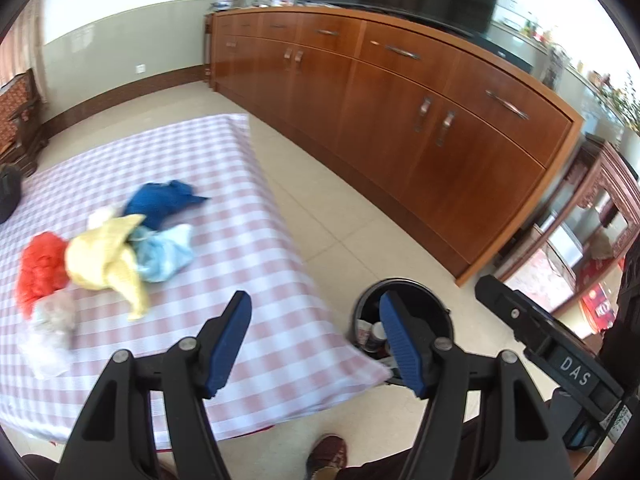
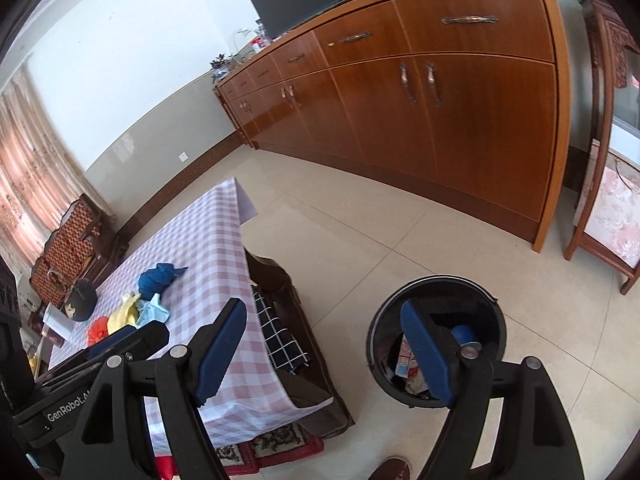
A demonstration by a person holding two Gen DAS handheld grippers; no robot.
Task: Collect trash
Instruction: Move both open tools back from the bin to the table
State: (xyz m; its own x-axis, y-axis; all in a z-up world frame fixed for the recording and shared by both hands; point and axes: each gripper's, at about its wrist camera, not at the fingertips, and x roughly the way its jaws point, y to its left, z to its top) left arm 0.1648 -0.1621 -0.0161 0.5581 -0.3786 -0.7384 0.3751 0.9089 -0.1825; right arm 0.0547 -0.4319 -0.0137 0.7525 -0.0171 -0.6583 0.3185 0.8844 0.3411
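Grippers: two; left (image 1: 316, 332) and right (image 2: 324, 340) both spread, nothing between the pads.
Bin (image 2: 480, 288): one, black, on the floor beside the table (image 2: 208, 236); cartons and a blue item inside, partly hidden by a right finger.
Trash on table: blue (image 1: 160, 200), yellow (image 1: 104, 256), pale blue (image 1: 168, 256), red (image 1: 40, 268) and clear (image 1: 52, 332) wads, clustered, blurred.
Cap (image 2: 82, 300): one, dark, far edge.
Shoe (image 1: 326, 456): cut off below.

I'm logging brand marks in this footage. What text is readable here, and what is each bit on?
"DAS": label on the right hand-held gripper body, seen from the left wrist view.
"GenRobot.A", cut off after that: side of the left hand-held gripper, seen from the right wrist view.
Packaging in the black bin and red items by the side cabinet: too blurred to read.
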